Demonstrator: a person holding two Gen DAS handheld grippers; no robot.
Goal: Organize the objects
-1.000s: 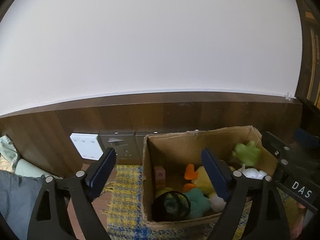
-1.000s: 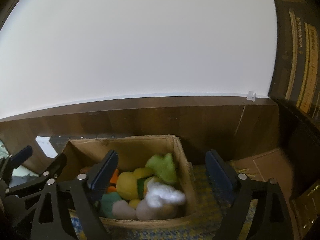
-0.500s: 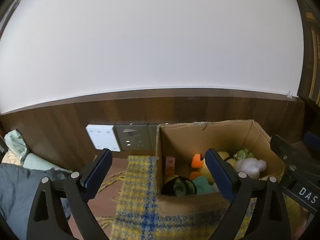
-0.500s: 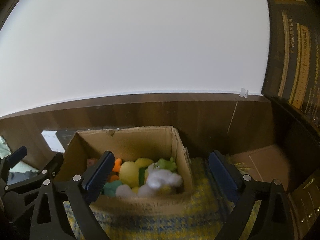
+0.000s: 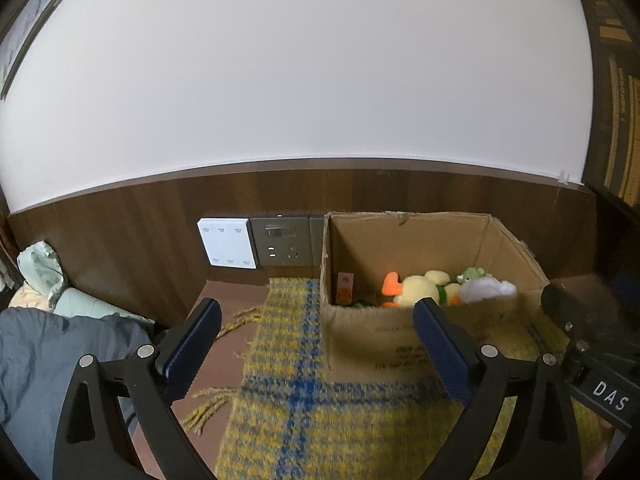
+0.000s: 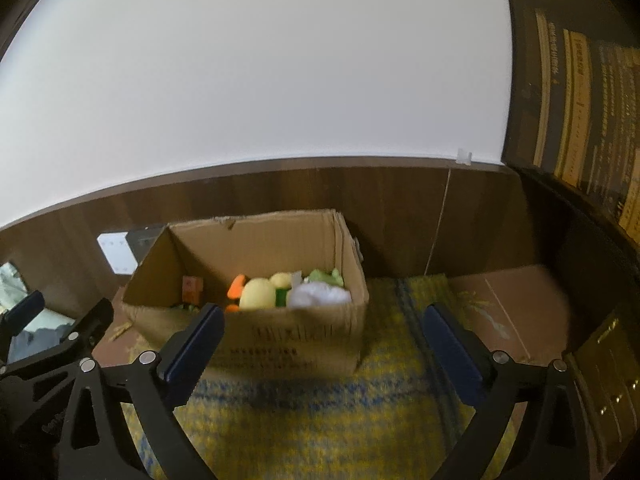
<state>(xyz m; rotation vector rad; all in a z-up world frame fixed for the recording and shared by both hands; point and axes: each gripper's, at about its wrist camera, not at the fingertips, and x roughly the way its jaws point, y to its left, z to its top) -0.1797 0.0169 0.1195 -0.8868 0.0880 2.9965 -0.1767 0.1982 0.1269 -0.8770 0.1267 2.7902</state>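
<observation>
1. The yellow-and-blue plaid cloth spreads under and ahead of both pairs of fingers, and its fringe trails off past the left gripper's left finger. Risk, as I judge it: a low finger could snag the fringe or drag the cloth, shifting whatever stands on it.
2. The cardboard box stands on that cloth against the wood panelling. In the left wrist view it sits ahead of the right finger; in the right wrist view its near wall lies ahead of the left finger and the gap. Risk: its thin wall could fold or the box could slide if a finger bumps it.
3. Inside lies a heap of soft toys: a yellow plush duck with an orange beak, a green plush and a white fluffy toy. A small orange carton stands in the left corner. Risk: they are piled near the rim, so another item may roll out.
4. The left gripper has its jaws spreading towards full width, with nothing between them.
5. The right gripper is likewise opening wide and carries nothing; no loose object remains in view outside the box.
</observation>
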